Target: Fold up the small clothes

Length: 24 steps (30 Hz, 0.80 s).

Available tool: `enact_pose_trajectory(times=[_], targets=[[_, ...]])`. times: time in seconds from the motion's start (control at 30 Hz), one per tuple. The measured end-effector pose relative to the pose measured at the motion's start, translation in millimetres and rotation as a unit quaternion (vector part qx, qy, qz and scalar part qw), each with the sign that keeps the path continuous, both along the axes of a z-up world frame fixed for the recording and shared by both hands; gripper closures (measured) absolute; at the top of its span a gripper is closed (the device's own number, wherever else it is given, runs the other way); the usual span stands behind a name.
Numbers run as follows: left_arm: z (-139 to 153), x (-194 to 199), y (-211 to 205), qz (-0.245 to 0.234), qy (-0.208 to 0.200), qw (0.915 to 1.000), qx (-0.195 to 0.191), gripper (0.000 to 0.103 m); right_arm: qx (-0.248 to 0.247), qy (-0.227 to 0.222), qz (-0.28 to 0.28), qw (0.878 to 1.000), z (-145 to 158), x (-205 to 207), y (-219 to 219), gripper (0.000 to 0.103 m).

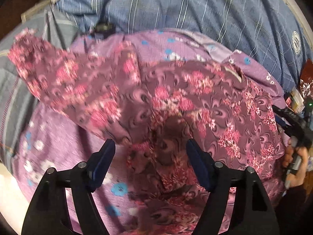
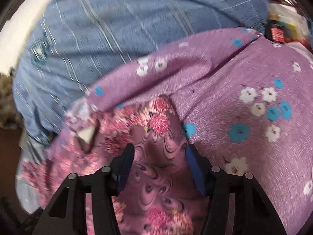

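Observation:
A small maroon garment with pink flowers [image 1: 215, 101] lies rumpled on a lilac sheet [image 1: 54, 137] printed with blue and white flowers. Its white neck label [image 1: 232, 72] shows at the upper right. My left gripper [image 1: 150, 144] hangs open over a raised bunch of the garment, and its blue pads stand wide apart without pressing the cloth. In the right wrist view my right gripper [image 2: 160, 147] is open over the same garment [image 2: 156, 186], near the edge where it meets the lilac sheet [image 2: 244, 117]. The label [image 2: 86, 133] appears there at the left.
A blue striped bedcover [image 1: 176, 5] spreads behind the sheet, seen too in the right wrist view as the bedcover [image 2: 97, 29]. A hand [image 1: 295, 152] on the other gripper's handle shows at the right edge. A dark bottle [image 2: 276, 33] and small clutter [image 1: 305, 82] lie beside the bed.

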<state>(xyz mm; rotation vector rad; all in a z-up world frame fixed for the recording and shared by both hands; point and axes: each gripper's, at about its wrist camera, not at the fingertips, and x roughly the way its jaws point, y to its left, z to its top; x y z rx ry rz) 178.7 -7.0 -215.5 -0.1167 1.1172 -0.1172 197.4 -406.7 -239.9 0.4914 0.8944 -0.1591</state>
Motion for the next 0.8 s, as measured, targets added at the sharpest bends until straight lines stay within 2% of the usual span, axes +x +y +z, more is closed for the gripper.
enact_pose_trajectory(times=[0.07,0.13,0.2,0.23,0.27,0.3,0.33,0.43,0.53,0.63,0.7,0.77,0.8], targets=[[-8.0,4.2,-7.4,-0.006,0.018,0.9998,-0.003,0.028,-0.026,0.001,0.003,1.0,-0.9,3.4,5.0,0.044],[-14.2,8.0,-18.1,-0.017,0.018,0.9996,0.012,0.028,-0.033,0.008,0.0,0.999,-1.7,3.5,5.1,0.053],[-20.5,16.2,-27.4,-0.023,0.018,0.9994,0.021,0.028,-0.027,0.012,-0.001,1.0,-2.3,2.3,0.6,0.088],[-21.1,18.8,-29.8,-0.026,0.015,0.9994,0.017,0.033,-0.009,0.006,-0.004,1.0,-2.5,1.2,-4.1,0.092],[-21.2,21.6,-33.2,-0.032,0.009,0.9994,0.012,0.051,0.011,0.0,-0.01,1.0,-2.8,-0.9,-9.7,0.094],[-22.0,24.6,-36.2,-0.037,0.01,0.9992,0.011,0.06,0.024,-0.005,-0.015,1.0,-3.2,-3.1,-14.5,0.095],[-22.7,26.6,-37.5,-0.037,0.011,0.9992,0.011,0.074,0.033,-0.009,-0.018,0.999,-3.2,-5.3,-18.7,0.095],[-17.8,29.1,-42.5,-0.052,0.003,0.9986,0.001,0.098,0.033,-0.019,-0.03,0.999,1.6,-8.1,-22.4,0.096],[-1.6,25.9,-52.0,-0.08,-0.025,0.9965,-0.005,0.1,0.042,-0.025,-0.041,0.998,1.9,-8.9,-26.3,0.097],[11.6,27.2,-62.7,-0.098,-0.056,0.9932,0.029,0.1,0.058,-0.022,-0.045,0.997,-2.7,-6.0,-30.5,0.097],[12.3,32.0,-66.9,-0.111,-0.059,0.9914,0.037,0.087,0.071,-0.022,-0.047,0.996,-4.1,-6.9,-35.2,0.095],[3.4,37.9,-72.9,-0.123,-0.041,0.9904,0.049,0.02,0.076,-0.022,-0.056,0.995,-1.1,-8.6,-37.4,0.086],[-2.9,39.1,-76.6,-0.131,-0.04,0.9887,0.061,0.017,0.076,-0.023,-0.063,0.995,1.7,-10.6,-39.7,0.077]])
